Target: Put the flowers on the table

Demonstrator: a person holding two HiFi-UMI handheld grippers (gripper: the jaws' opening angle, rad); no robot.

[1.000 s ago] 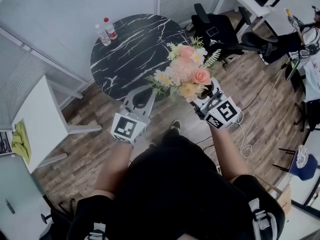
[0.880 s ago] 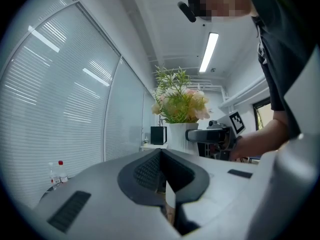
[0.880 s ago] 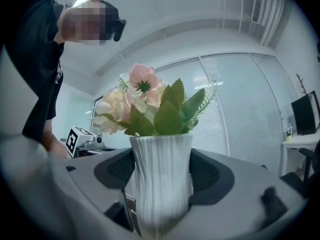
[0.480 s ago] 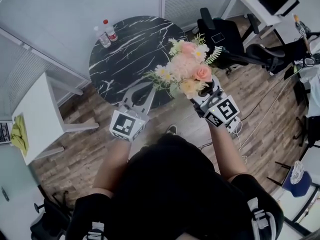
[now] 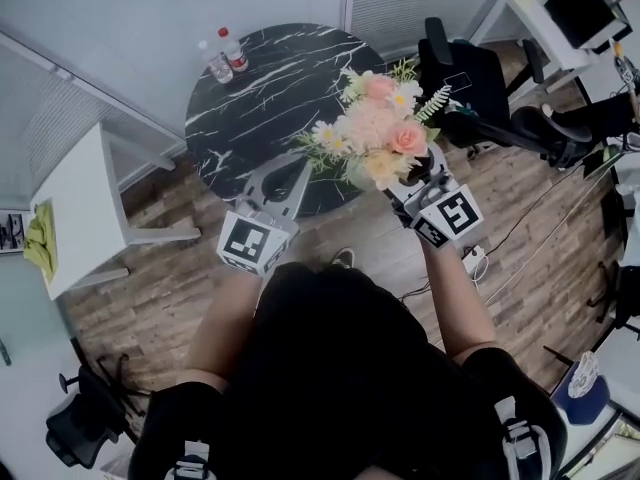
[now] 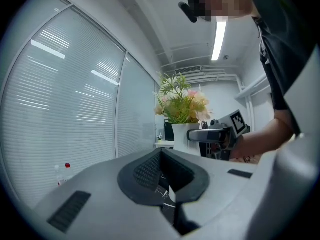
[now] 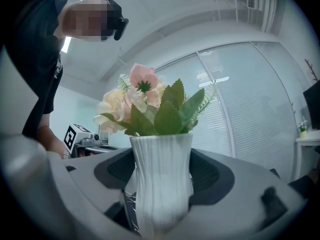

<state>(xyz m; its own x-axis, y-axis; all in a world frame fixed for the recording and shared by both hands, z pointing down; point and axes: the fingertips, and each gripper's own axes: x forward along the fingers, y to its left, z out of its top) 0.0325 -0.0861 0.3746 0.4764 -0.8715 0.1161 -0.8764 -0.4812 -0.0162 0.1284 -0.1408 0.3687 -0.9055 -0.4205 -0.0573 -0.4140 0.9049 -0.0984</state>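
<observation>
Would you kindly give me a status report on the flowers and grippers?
Right gripper shut on white vase of flowers, upright, by the table edge. Left gripper shut, empty. Bottles at far edge, clear.

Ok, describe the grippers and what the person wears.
The left gripper and right gripper are light grey plastic with dark textured pads inside the jaws. Each carries a white cube with black square markers. The person wears a black short-sleeved top.
</observation>
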